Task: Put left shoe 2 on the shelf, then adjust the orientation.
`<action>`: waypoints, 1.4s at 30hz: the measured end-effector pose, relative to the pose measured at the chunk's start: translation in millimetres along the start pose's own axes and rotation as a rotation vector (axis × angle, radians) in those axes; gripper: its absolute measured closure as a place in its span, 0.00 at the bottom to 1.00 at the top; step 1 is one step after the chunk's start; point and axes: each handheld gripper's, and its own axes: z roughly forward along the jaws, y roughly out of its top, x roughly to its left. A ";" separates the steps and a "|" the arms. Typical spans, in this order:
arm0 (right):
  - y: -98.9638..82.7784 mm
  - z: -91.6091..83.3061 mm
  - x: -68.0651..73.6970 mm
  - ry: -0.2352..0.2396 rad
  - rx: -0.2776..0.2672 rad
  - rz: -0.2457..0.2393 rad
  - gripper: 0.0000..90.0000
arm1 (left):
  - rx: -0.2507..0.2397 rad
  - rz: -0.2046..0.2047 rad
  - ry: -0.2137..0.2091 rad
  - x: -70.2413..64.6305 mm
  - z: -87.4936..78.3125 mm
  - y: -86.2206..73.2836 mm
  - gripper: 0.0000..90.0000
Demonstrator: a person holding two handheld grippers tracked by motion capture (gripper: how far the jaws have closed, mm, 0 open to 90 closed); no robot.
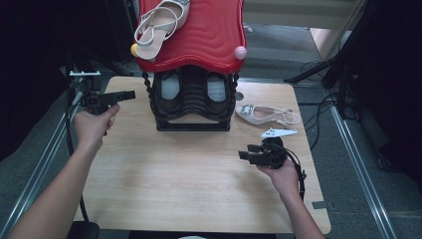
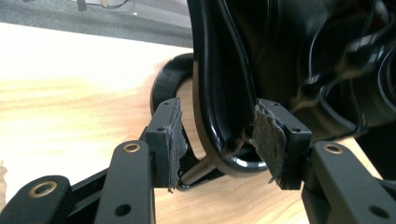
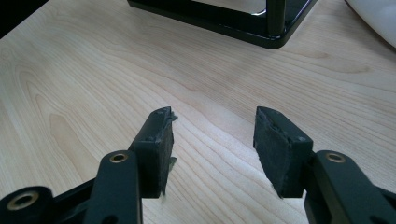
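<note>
- The black shoe rack [image 1: 193, 102] stands at the back of the bench [image 1: 149, 179] under a red shelf [image 1: 209, 40]; its curved black frame bar [image 2: 219, 116] sits between my left gripper's [image 2: 217, 135] open jaws, nearer the right pad, not yet clamped.
- If I close off-centre, I judge the glossy bar may slip out, or the rack may tilt and shed the white sandal [image 1: 160, 25] on top.
- My right gripper [image 3: 212, 140] hovers open over bare wood, holding nothing; another sandal [image 1: 263, 115] lies just beyond it.
</note>
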 end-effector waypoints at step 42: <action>8.9 -1.9 -26.2 -0.031 -0.033 0.031 0.59 | 0.084 0.073 -0.059 -19.0 19.3 -106.4 0.52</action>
